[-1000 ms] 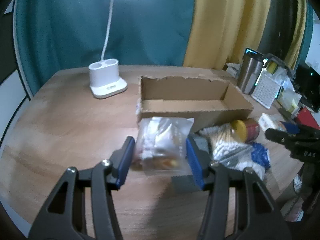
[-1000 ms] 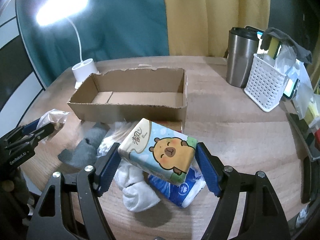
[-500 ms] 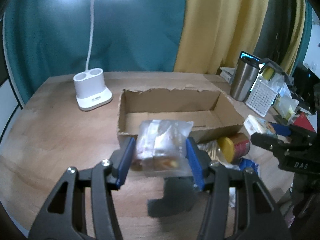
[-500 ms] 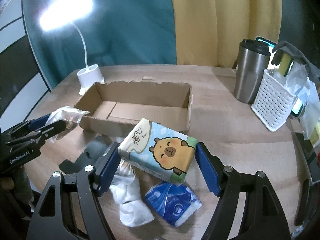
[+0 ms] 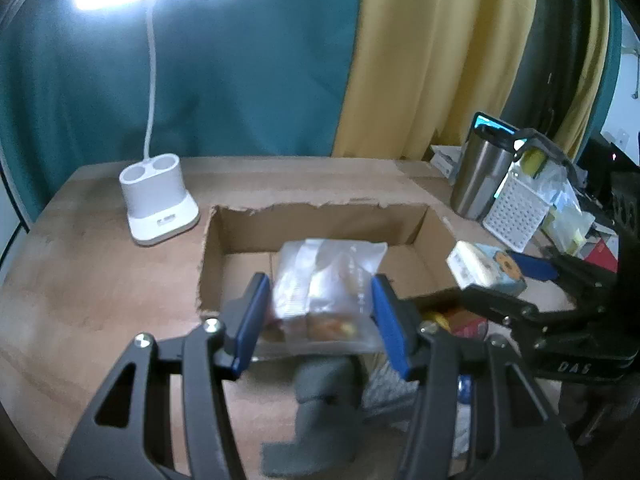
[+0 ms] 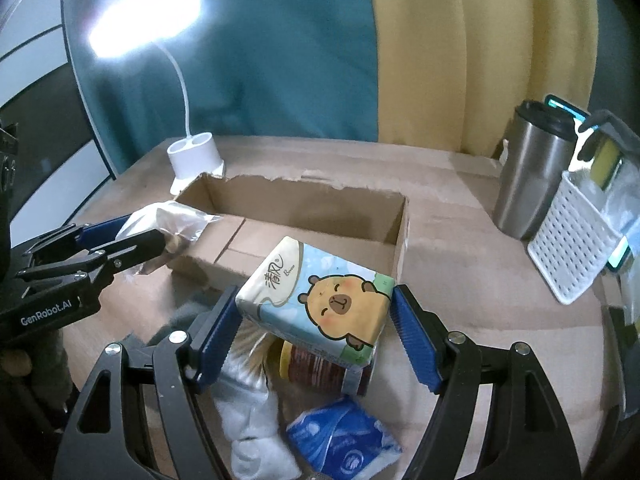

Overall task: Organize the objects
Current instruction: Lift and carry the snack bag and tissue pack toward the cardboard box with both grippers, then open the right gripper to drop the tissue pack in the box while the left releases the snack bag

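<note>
My left gripper (image 5: 318, 312) is shut on a clear plastic snack bag (image 5: 326, 284) and holds it over the near edge of the open cardboard box (image 5: 320, 220). It shows at the left of the right wrist view (image 6: 132, 240) with the bag (image 6: 168, 220). My right gripper (image 6: 316, 320) is shut on a tissue pack with a capybara print (image 6: 316, 296), held above the table just before the box's (image 6: 304, 208) right end. The pack also shows in the left wrist view (image 5: 484, 268).
Under the grippers lie a grey sock (image 5: 324, 396), white socks (image 6: 252, 412), a blue tissue packet (image 6: 344, 440), a cotton-swab bag (image 6: 250, 344) and a red can (image 6: 320, 368). A white lamp base (image 5: 158, 200), steel tumbler (image 6: 532, 172) and white basket (image 6: 572, 236) stand behind.
Both grippers have risen and moved forward toward the box with their loads. The snack bag now hangs over the box's near edge; the tissue pack is closer to its right end.
</note>
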`<state>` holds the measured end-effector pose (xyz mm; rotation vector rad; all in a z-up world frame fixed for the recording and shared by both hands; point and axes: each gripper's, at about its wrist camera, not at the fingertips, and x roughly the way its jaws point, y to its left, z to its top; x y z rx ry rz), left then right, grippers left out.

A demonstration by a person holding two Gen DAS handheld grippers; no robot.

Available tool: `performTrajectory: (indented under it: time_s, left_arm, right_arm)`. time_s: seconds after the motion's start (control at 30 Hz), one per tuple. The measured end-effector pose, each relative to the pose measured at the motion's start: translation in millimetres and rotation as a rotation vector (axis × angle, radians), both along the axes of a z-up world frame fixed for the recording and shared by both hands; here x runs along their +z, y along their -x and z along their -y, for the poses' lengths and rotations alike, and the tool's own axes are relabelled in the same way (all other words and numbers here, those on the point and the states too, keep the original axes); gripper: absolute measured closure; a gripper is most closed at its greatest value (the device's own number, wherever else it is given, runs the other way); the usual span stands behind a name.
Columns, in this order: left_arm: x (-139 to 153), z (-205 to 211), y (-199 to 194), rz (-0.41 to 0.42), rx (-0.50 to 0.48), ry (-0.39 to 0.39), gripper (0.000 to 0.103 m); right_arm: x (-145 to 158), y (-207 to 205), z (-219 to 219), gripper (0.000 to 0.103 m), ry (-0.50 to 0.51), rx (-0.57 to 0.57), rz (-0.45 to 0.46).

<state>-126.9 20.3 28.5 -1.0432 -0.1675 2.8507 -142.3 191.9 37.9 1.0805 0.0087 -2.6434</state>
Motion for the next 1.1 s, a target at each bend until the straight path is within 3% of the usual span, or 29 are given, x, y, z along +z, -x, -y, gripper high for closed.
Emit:
performTrajectory:
  time_s: [0.27,1.1]
  left_arm:
    - [-3,-9,22,-0.003,-0.017,-0.009,0.049]
    - [-40,-18,63,0.091,-0.035,-0.06,0.049]
  right_arm:
    - [-5,21,-2,0.025,-0.019,0.016,0.012]
    - [-27,58,-1,0.025,-0.014,0.043,0.091]
